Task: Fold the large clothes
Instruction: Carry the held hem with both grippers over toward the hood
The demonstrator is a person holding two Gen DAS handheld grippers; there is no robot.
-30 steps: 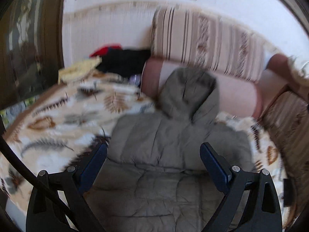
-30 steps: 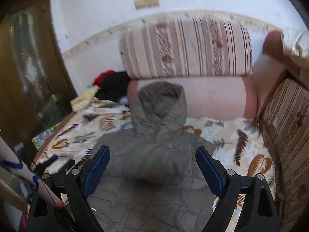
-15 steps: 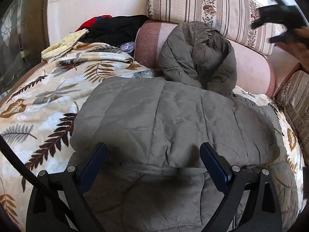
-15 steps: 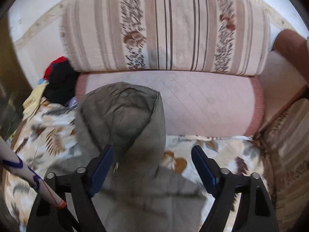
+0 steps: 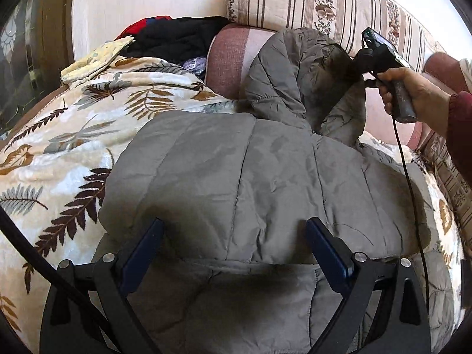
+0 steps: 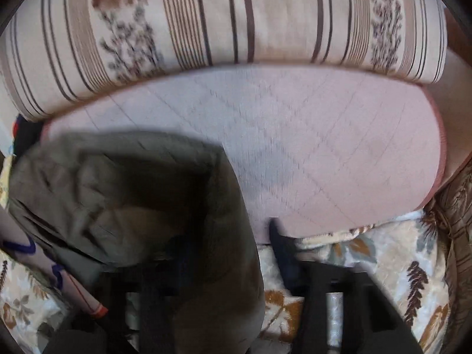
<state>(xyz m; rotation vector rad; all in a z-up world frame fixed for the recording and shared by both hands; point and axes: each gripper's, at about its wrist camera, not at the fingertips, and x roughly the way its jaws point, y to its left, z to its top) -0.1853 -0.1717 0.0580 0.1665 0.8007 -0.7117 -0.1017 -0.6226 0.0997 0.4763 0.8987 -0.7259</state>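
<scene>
Left wrist: right hand-held gripper [image 5: 343,65] pinching hood [image 5: 298,67], unclear from right wrist.

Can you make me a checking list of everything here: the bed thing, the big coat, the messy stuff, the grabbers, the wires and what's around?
Surface: leaf-print blanket, rumpled.
Job's things: grey padded jacket lying flat, hood propped against pink bolster.
Clutter: black and red clothes, yellow cloth heaped at the back.
Grippers: left gripper open, over the jacket; right gripper has just been closing, shut on hood, held by a hand.
Cables: black cable trailing across the jacket.
Surroundings: striped cushion, pale wall.
</scene>
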